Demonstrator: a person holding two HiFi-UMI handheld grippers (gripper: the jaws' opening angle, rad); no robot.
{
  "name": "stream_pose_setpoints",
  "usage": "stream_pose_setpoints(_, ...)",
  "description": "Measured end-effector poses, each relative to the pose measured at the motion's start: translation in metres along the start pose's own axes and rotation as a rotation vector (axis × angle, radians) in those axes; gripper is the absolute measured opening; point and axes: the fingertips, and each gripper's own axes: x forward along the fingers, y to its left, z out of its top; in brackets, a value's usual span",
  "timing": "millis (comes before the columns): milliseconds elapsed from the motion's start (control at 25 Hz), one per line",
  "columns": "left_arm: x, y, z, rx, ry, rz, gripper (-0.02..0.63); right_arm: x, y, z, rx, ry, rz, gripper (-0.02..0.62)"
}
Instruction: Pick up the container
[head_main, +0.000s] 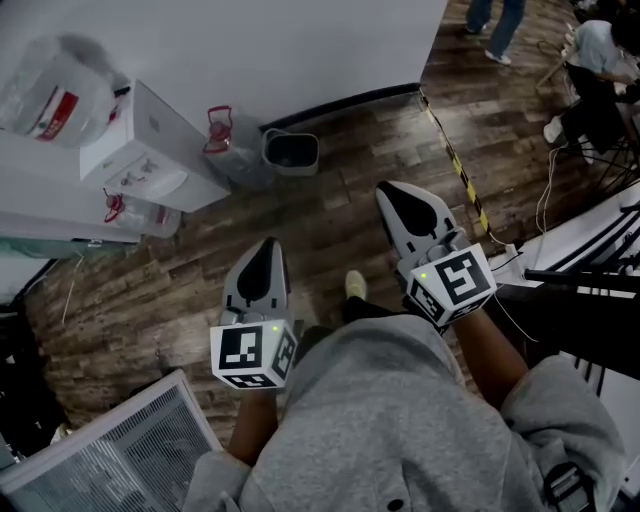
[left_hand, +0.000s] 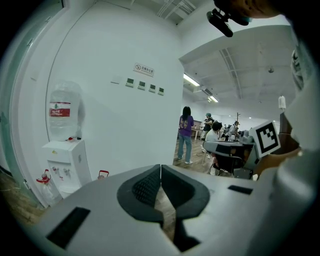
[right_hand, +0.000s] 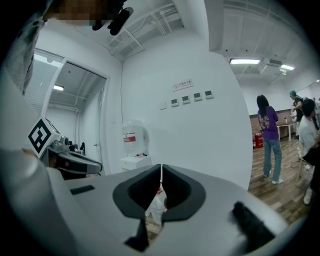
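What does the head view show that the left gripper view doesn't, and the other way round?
Head view only: the grey bin against the wall, the striped floor tape, and the left gripper seen whole from above.

Left gripper view only: the row of wall panels, the lit ceiling lights, and its own jaws together with nothing between them.

Both: the water dispenser with its bottle, the wooden floor, and at least part of the right gripper.
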Motion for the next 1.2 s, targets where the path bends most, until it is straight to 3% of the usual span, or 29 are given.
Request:
stream_pose_setpoints(360,0.021,-0.002,0.016,0.042,-0.016,-0.002,0.018,0.011,-0.018,0.01,0.008,-0.02,-0.004,0.026)
stream_pose_setpoints(1200,0.057,0.039,0.03,0.008,-0.054,0.011,0.018,0.055,-0.025,0.015,-0.046,-0.011,0.009,0.026)
